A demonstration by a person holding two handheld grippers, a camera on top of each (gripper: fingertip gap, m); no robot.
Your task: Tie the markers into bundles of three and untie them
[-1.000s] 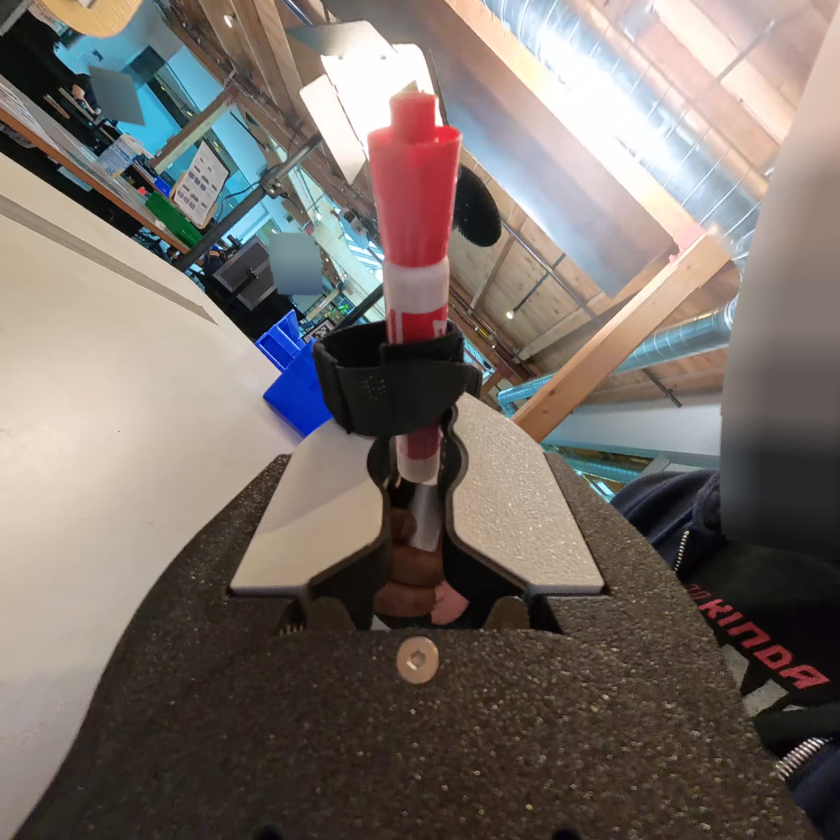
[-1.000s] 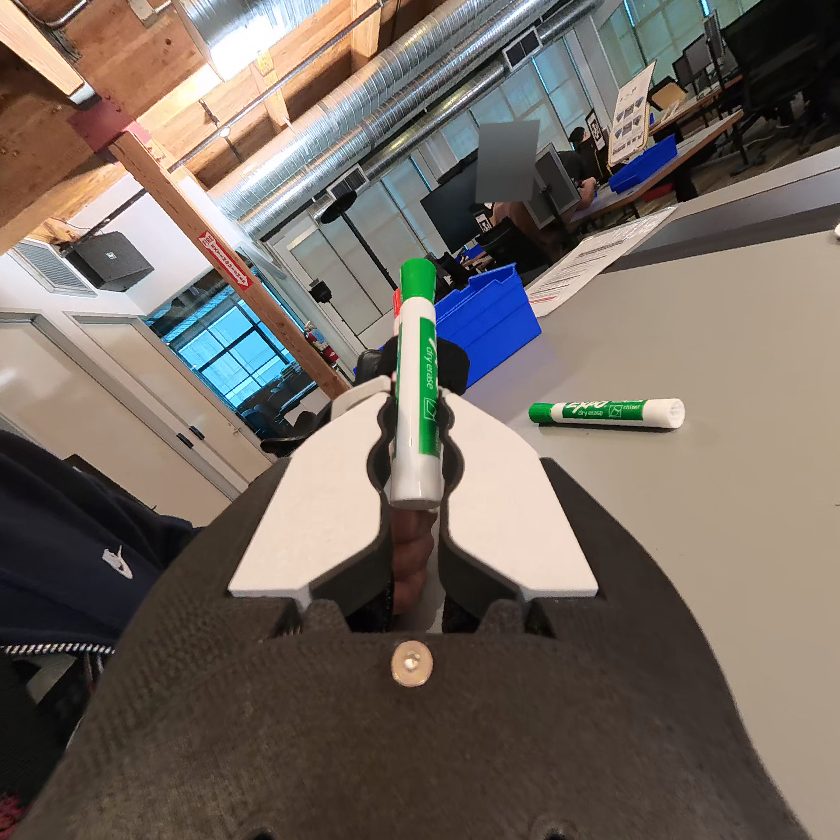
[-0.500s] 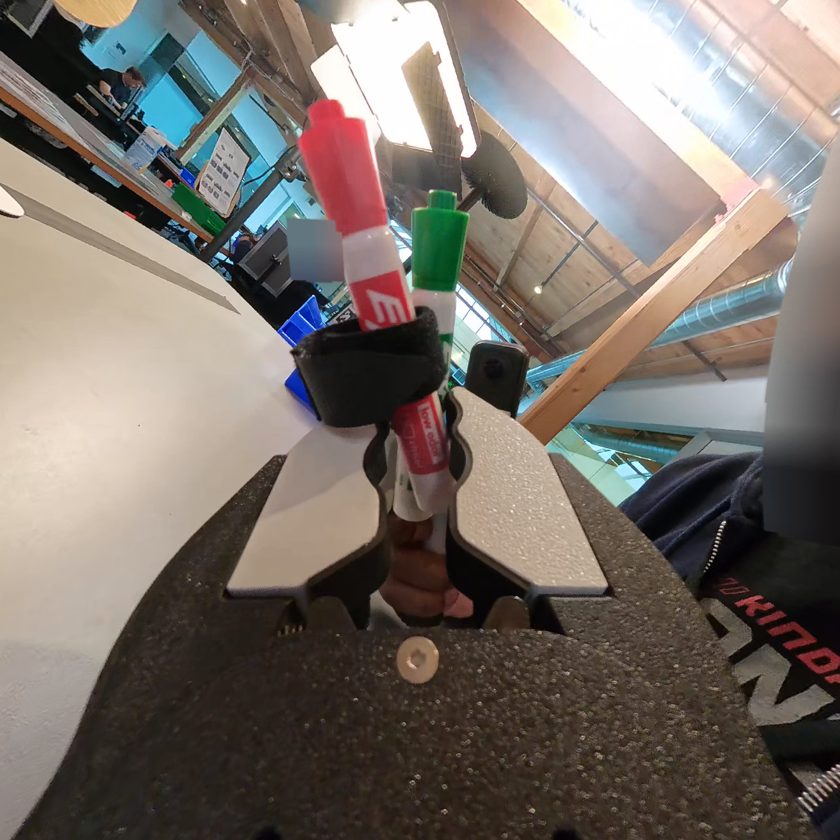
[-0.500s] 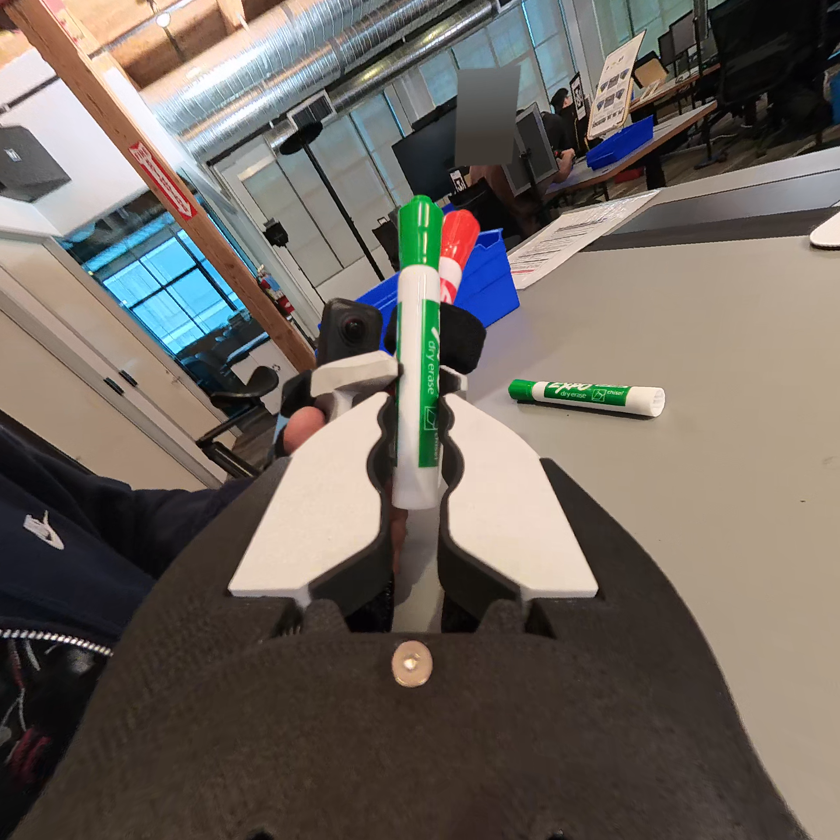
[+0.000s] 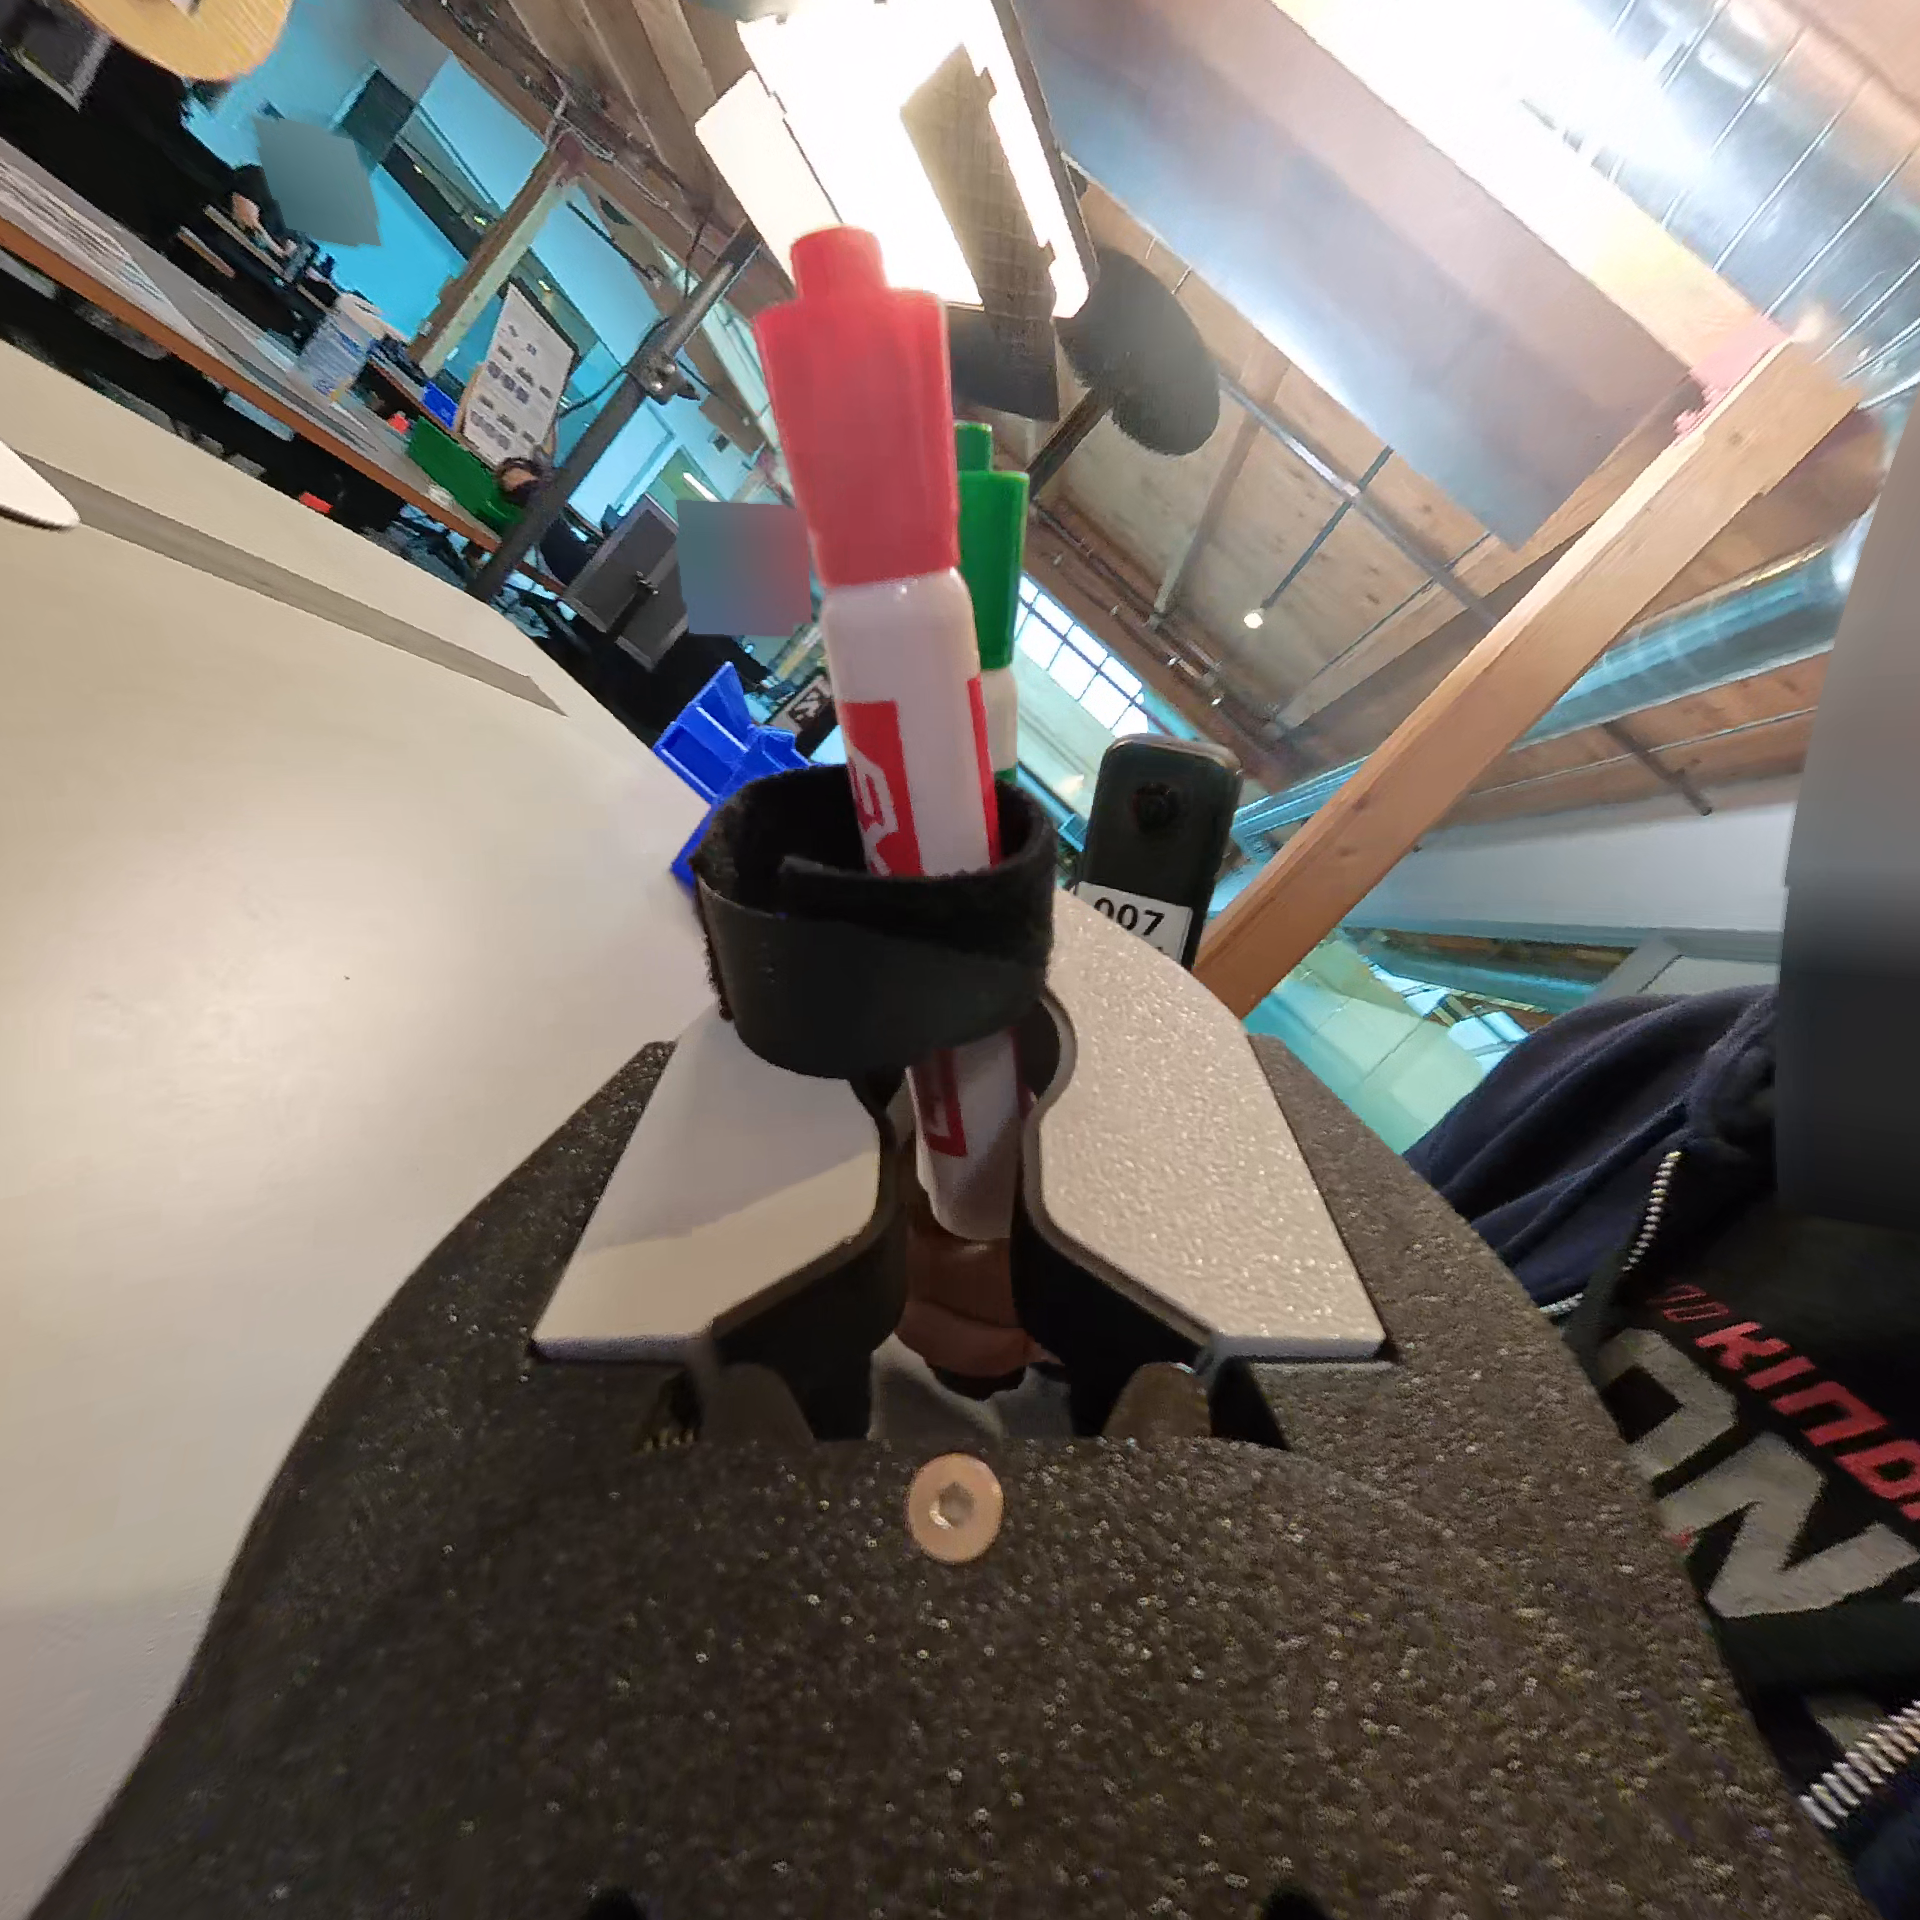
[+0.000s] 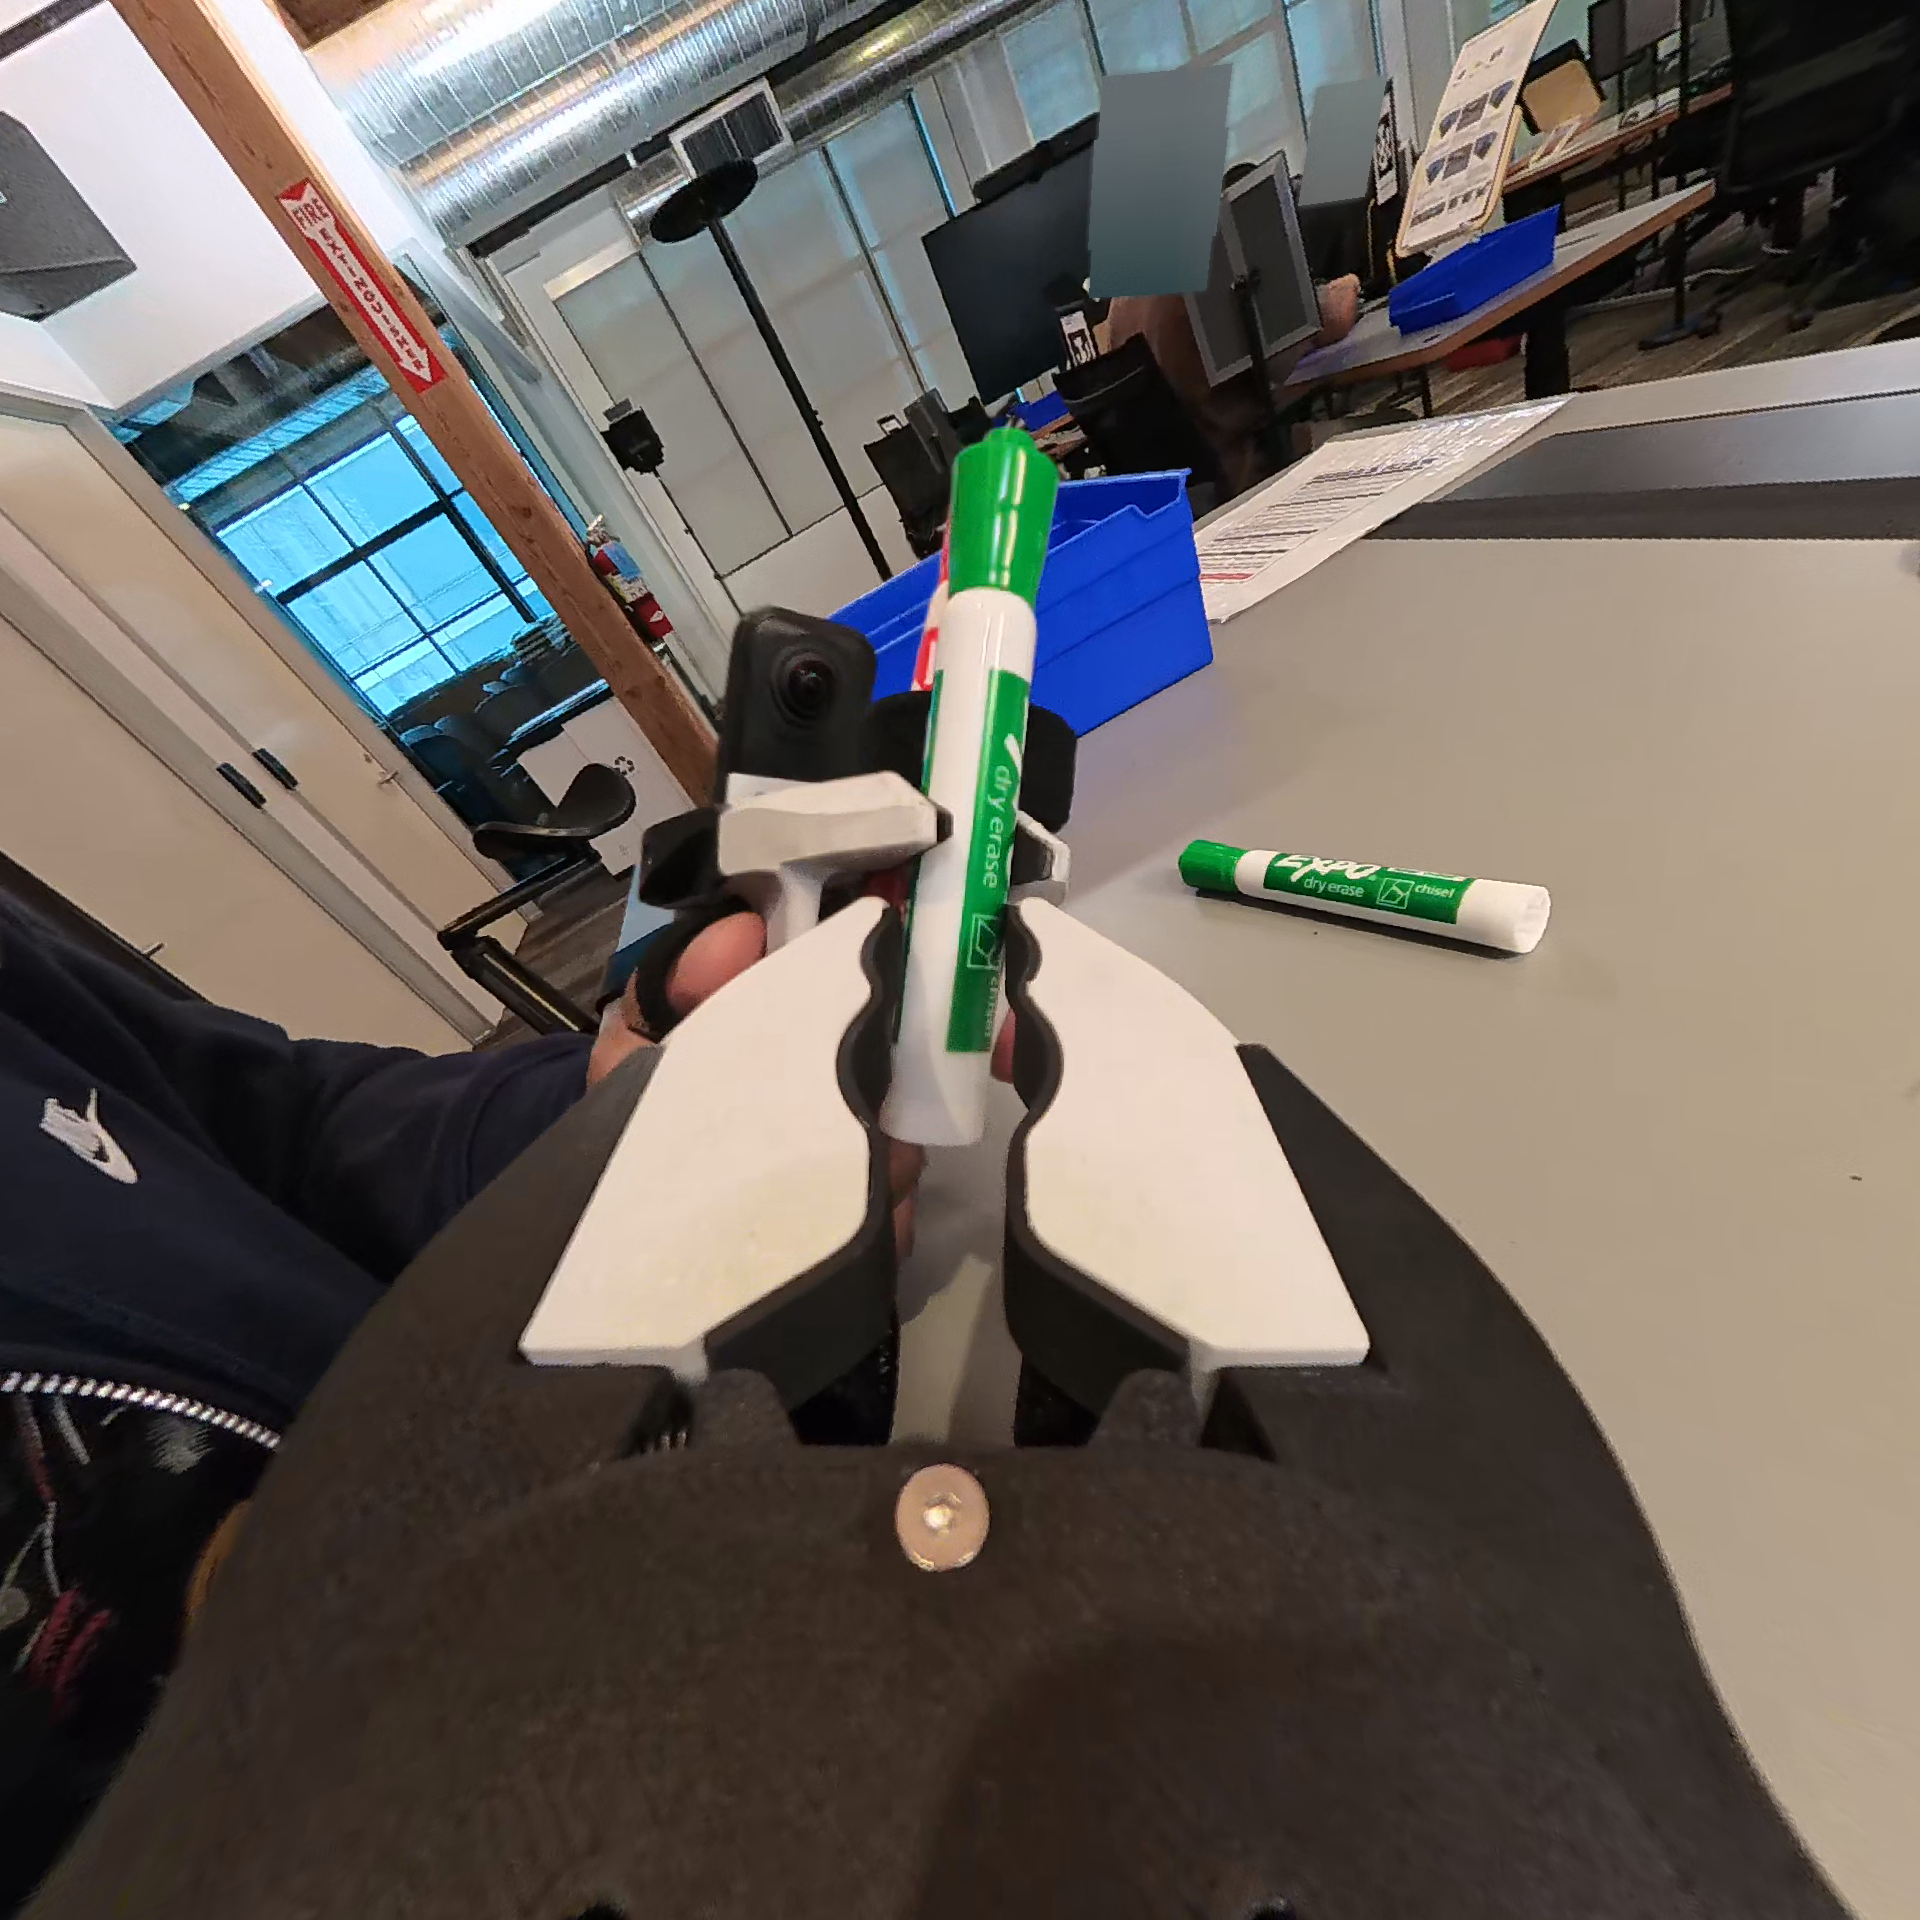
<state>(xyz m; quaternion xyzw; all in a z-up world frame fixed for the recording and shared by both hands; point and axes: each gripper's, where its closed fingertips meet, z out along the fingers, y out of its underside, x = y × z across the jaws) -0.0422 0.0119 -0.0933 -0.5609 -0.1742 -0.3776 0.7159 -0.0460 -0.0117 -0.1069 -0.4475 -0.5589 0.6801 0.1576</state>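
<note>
My left gripper is shut on a red marker that stands upright with a black hook-and-loop strap looped around it. A green marker stands right behind the red one, inside the strap loop. My right gripper is shut on that green marker and holds it against the strap and the left gripper just beyond. A second green marker lies on the grey table to the right.
A blue bin stands on the table behind the markers, also in the left wrist view. A printed sheet lies at the table's far side. The person's dark sleeve is at the left. Left and right tips are no more than a few centimetres apart.
The two grippers have come together. The green marker in my right gripper has moved next to the red one and into the strap loop. Both views have tilted down from the ceiling.
</note>
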